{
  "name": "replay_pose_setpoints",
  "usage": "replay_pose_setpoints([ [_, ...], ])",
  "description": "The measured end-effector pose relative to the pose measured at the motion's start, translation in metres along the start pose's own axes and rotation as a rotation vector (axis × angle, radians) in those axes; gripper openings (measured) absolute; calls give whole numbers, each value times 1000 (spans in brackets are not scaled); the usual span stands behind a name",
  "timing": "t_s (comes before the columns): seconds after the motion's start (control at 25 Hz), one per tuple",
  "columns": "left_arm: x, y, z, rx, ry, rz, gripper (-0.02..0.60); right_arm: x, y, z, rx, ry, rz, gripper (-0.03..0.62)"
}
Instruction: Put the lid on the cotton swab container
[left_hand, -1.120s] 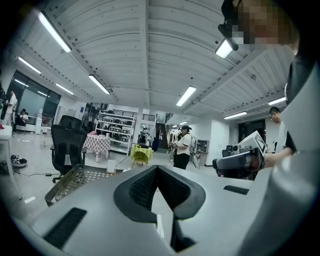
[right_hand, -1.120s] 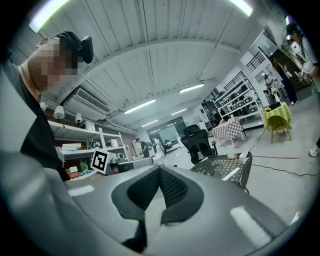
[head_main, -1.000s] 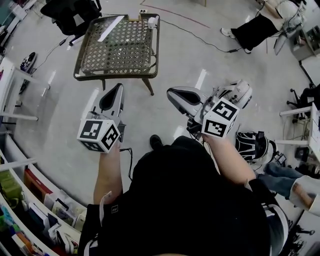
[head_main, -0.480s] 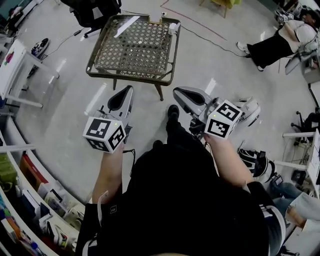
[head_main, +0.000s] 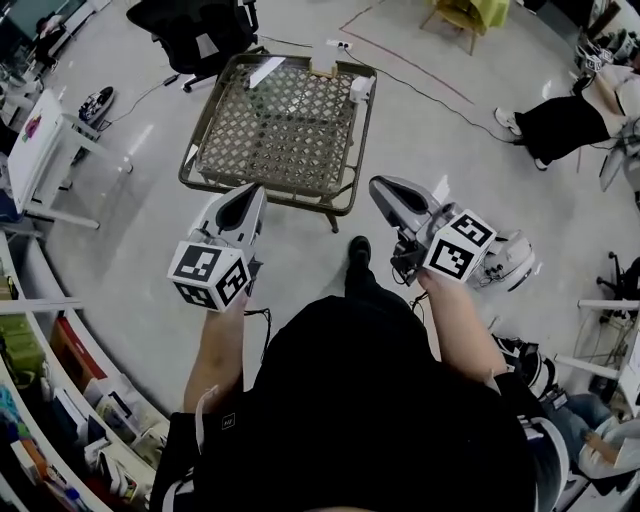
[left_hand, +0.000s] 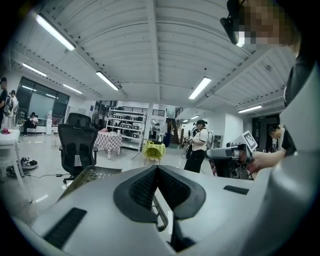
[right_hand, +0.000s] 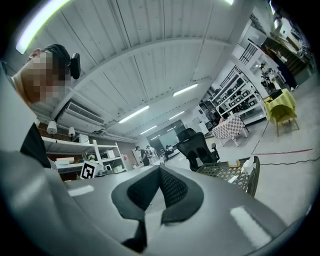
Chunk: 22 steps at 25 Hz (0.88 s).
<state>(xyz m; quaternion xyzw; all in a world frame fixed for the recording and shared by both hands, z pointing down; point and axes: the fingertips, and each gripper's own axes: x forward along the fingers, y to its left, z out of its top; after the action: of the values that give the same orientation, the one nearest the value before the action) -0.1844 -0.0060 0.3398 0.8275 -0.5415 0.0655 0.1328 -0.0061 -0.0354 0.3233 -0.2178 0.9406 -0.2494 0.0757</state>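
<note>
The person holds the left gripper (head_main: 246, 192) and the right gripper (head_main: 386, 186) in the air. The jaws of each are pressed together, with nothing between them. A wicker table (head_main: 280, 130) stands ahead of both grippers. On its far right corner, ahead of the right gripper and well apart from it, stands a small white container (head_main: 360, 88). A lid cannot be made out.

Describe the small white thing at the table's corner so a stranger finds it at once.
Start at the brown lattice-topped table, the big piece in the upper middle of the head view. At its far right corner, by the rim, stands the small white object. It is upright and blocky, unlike the flat white strip lying near the far left corner.
</note>
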Motion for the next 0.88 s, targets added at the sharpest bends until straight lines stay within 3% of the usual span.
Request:
replay_pose_setpoints([
  [0.4,141,17,34,-12,55,14,5,41,-118,52,54,51,48,11],
  [0.6,183,22,47,-2,54,20,5,54,-157,63,65,81,61,11],
  [0.88,228,45,39,-19,92,-18,5,75,-194,67,85,96,6,11],
])
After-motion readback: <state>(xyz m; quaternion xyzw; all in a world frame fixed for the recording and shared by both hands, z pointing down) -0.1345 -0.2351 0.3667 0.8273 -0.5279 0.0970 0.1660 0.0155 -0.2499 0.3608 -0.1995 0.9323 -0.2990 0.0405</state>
